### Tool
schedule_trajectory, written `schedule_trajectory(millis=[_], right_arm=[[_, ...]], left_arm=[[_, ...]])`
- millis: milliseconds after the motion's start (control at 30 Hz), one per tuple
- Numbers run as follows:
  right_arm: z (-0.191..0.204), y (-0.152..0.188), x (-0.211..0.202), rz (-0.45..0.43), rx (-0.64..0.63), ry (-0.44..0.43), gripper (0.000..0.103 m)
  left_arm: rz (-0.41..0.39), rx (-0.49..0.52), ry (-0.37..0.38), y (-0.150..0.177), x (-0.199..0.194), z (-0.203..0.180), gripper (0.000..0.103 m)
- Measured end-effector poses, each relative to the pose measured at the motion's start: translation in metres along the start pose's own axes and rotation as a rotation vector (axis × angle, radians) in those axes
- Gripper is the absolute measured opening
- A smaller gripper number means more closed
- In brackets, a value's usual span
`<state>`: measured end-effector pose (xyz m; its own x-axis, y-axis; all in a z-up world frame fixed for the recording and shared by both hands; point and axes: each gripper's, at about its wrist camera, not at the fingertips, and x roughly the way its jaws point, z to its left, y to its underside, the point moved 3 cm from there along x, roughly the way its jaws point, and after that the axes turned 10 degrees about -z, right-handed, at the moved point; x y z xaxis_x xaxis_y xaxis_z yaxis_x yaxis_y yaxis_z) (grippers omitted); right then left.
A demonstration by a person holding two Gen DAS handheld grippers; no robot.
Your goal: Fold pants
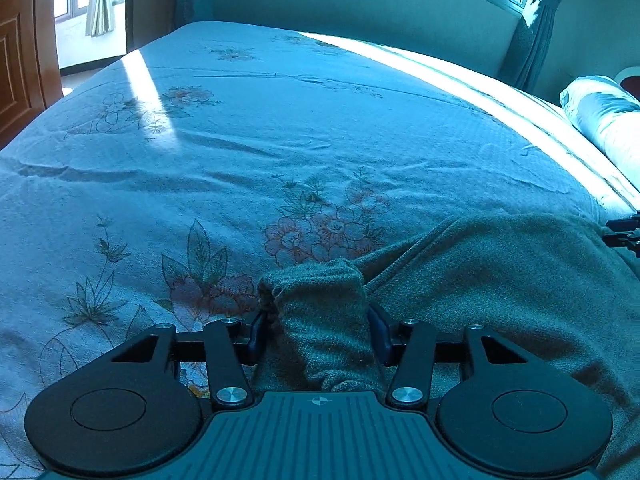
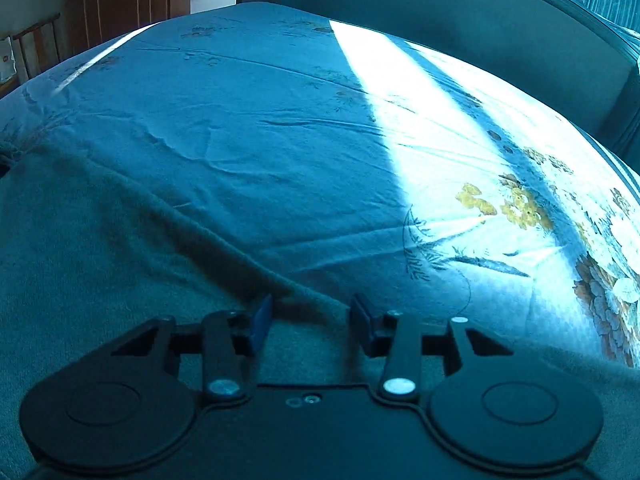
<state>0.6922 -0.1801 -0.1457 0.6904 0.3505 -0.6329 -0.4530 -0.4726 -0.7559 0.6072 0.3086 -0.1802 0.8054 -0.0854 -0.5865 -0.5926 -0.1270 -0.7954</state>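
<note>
We are working over a bed whose floral bedsheet [image 1: 248, 152] is filling most of both views, with a sunlit stripe [image 2: 384, 92] crossing its upper right. The grey-green pants [image 1: 500, 264] are lying across the lower right of the left view and the lower left of the right view. A rolled pillow [image 1: 600, 116] is sitting at the right edge. Our left gripper [image 1: 318, 330] is pinching a bunched fold of the pants, pads pressing its sides. Our right gripper [image 2: 312, 322] is standing over the pants' edge, pads apart, gripping nothing.
</note>
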Motion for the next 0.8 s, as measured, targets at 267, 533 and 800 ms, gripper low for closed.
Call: schedule_trajectory(millis=[267,533,800], right_arm=[[0.005,-0.009,-0.043,-0.064,0.016,0.05,0.0],[0.027,-0.008,-0.168,-0.19,-0.022,0.055,0.0],[0.09,0.082,-0.272,-0.176,-0.079,0.085,0.009]], left_arm=[[-0.089,0.008,0.063,-0.006,-0.026,-0.002,0.026],[-0.327,0.04,0.217,-0.017,-0.118,-0.007,0.026],[-0.341,0.007,0.194,0.054,-0.219,-0.002,0.068]])
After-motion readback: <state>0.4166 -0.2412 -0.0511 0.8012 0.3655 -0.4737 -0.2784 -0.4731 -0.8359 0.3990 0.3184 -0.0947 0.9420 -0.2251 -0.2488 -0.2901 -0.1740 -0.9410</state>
